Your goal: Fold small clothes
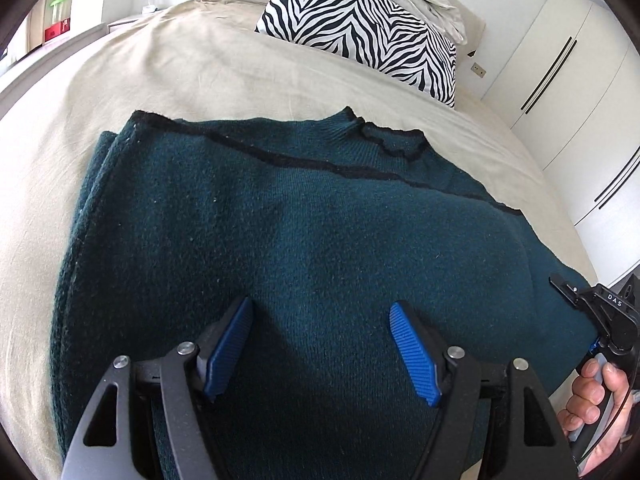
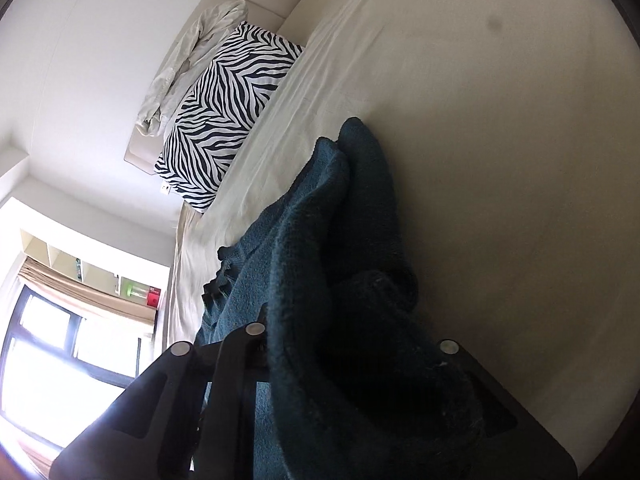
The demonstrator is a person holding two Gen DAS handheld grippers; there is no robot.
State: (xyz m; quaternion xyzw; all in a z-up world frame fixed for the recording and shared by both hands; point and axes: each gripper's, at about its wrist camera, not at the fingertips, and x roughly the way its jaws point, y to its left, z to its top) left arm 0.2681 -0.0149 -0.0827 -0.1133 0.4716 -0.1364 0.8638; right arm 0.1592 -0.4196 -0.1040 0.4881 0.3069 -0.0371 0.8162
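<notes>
Beige bed [image 1: 168, 80] under my green sweater [image 1: 280, 220]; left tool [image 1: 320, 312] gapes wide above it, right tool [image 2: 352, 360] clamps a bunched fold.

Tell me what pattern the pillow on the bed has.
Black and white zebra stripes on the pillow, clearest in the left wrist view.

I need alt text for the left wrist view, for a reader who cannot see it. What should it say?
An open left gripper with blue finger pads hovers over a dark teal sweater lying partly folded on a beige bed sheet. A zebra-print pillow lies at the far end. At the right edge, a hand holds the right gripper at the sweater's edge.
</notes>
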